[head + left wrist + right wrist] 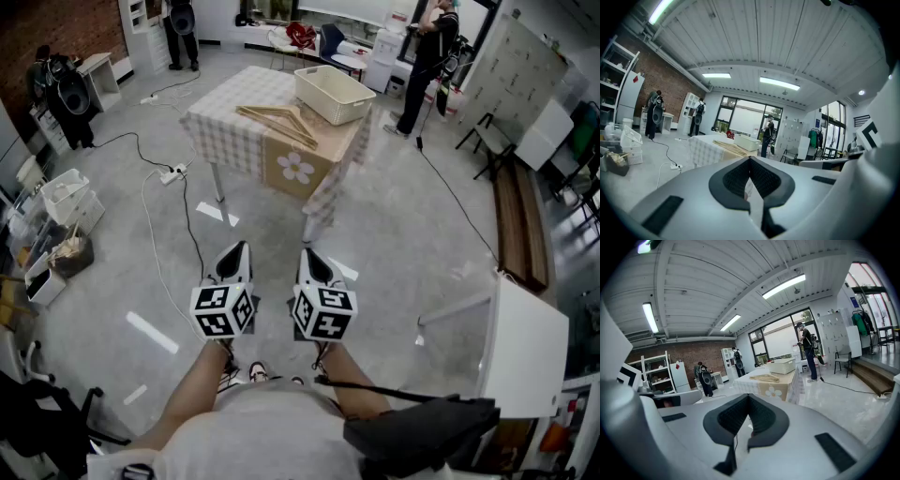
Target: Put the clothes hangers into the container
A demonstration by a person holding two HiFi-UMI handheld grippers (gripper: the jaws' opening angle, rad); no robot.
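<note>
We stand well apart from the table (246, 94), left tongs (234, 251) and right tongs (314, 258) both clenched on nothing over the floor (403, 225), so we judge the task at its approach: the wooden clothes hangers (281, 120) lie stacked on the table just beside the white container (333, 94). Next we must walk up, open one pair of tongs and close on a hanger. No writing is legible, only a flower print (296, 167) on the tablecloth (225, 141).
</note>
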